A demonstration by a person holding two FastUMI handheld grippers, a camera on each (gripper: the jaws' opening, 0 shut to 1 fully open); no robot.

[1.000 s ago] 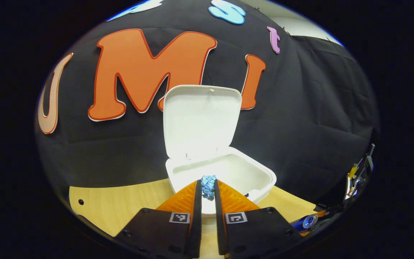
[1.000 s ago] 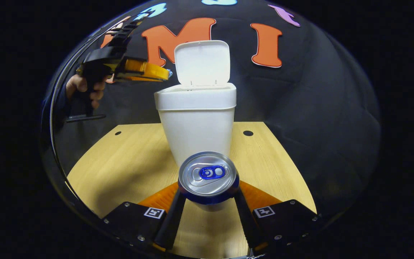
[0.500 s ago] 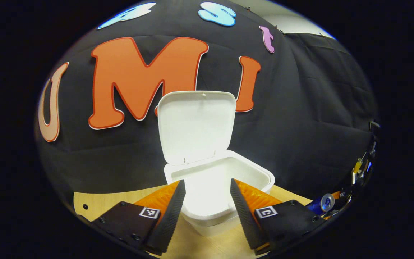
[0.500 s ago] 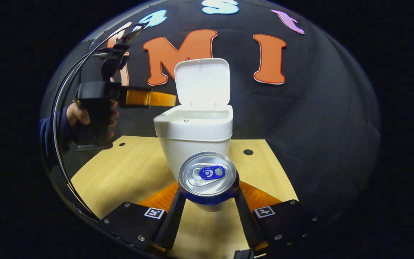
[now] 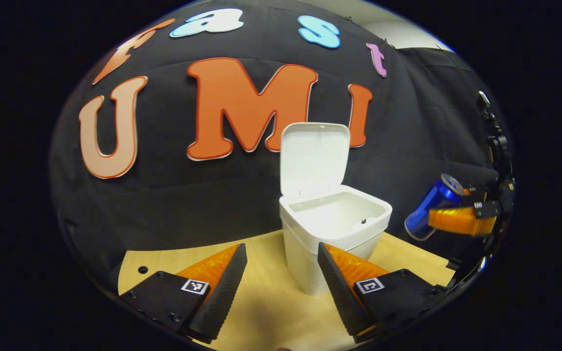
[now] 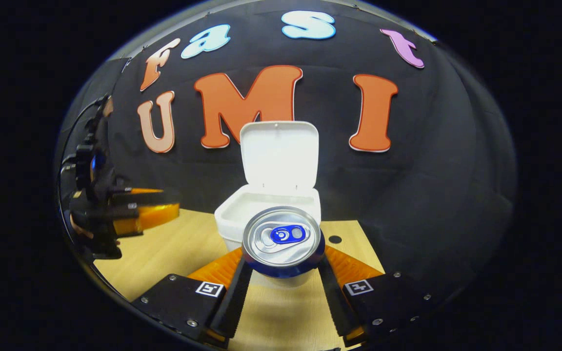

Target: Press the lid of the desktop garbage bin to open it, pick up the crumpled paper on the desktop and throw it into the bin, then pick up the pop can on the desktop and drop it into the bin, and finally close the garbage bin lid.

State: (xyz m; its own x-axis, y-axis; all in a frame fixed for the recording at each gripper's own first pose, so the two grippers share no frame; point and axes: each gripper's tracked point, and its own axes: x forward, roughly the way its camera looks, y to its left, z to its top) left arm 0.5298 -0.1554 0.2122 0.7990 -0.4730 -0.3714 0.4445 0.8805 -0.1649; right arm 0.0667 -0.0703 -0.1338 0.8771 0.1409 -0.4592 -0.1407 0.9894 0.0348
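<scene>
Jaws of your left gripper [image 5: 281,273] stood spread, empty; your right gripper [image 6: 282,278] pinched the pop can [image 6: 282,241], bin [image 5: 332,229] at twelve o'clock, lid [image 6: 280,156] up.

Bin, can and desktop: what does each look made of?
Bin: likely matte white plastic, with smooth moulded walls and a thin hinged lid. Can: metal, probably aluminium, with a shiny silver top and blue tab. Desktop: pale wood-grain, perhaps laminate.

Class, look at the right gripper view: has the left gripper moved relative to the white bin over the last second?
Yes. The left gripper has dropped from above the white plastic bin rim and pulled back to its left, fingers apart, near the tabletop.
</scene>
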